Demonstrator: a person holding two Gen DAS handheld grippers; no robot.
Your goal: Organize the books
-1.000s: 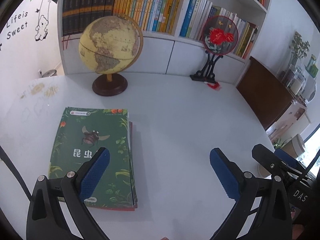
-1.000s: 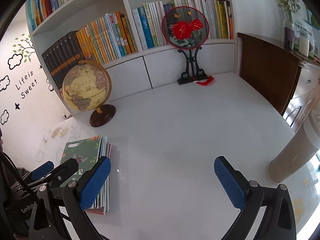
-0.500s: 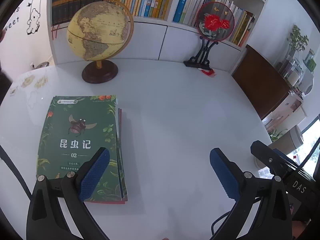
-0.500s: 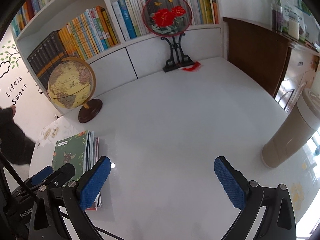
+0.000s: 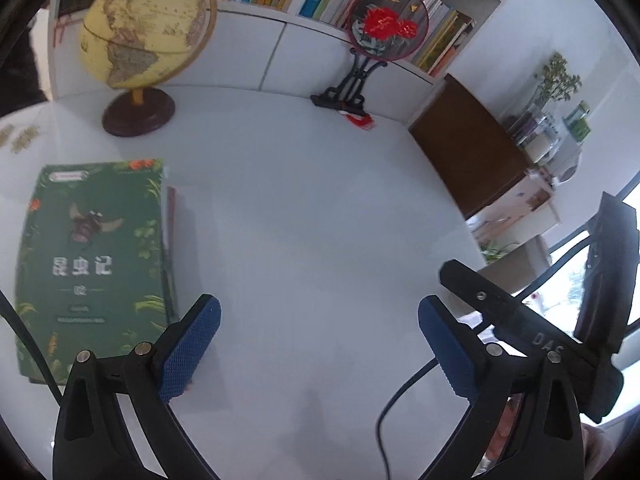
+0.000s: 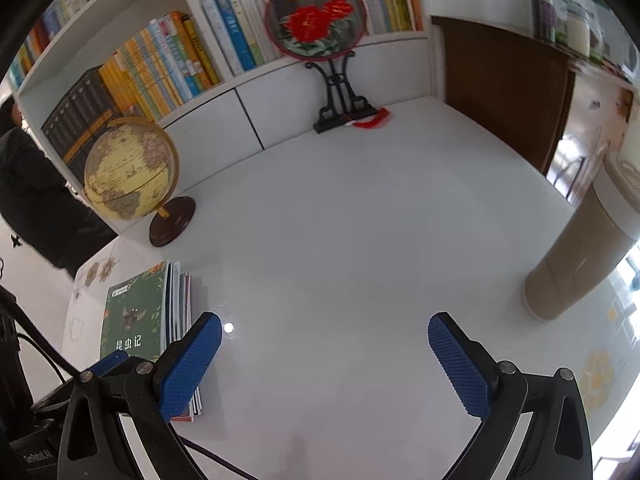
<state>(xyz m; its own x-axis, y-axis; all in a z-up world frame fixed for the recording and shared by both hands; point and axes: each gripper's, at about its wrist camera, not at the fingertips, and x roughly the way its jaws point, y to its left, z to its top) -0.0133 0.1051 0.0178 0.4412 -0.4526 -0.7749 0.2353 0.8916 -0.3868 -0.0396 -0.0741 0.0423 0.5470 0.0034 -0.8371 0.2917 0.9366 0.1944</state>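
A stack of thin books lies flat on the white table, topped by a green book (image 5: 90,256) with a beetle on its cover, also visible as the green book (image 6: 134,320) in the right wrist view. My left gripper (image 5: 319,344) hovers open to the right of the stack, its left blue pad near the stack's lower right corner, nothing between the fingers. My right gripper (image 6: 324,360) is open too, over bare table right of the stack. The right gripper's black body (image 5: 532,344) shows beside my left one.
A globe (image 5: 148,24) on a dark wooden base stands behind the stack. A round red-flower fan on a black stand (image 6: 320,28) sits at the table's back. A bookshelf full of upright books (image 6: 168,60) lines the wall. A tan cylinder (image 6: 584,252) stands at right.
Both grippers have pulled back and away from the shelf, so the stack and globe slid left in the views. Both stayed open. A dark-clothed person has appeared at the left edge.
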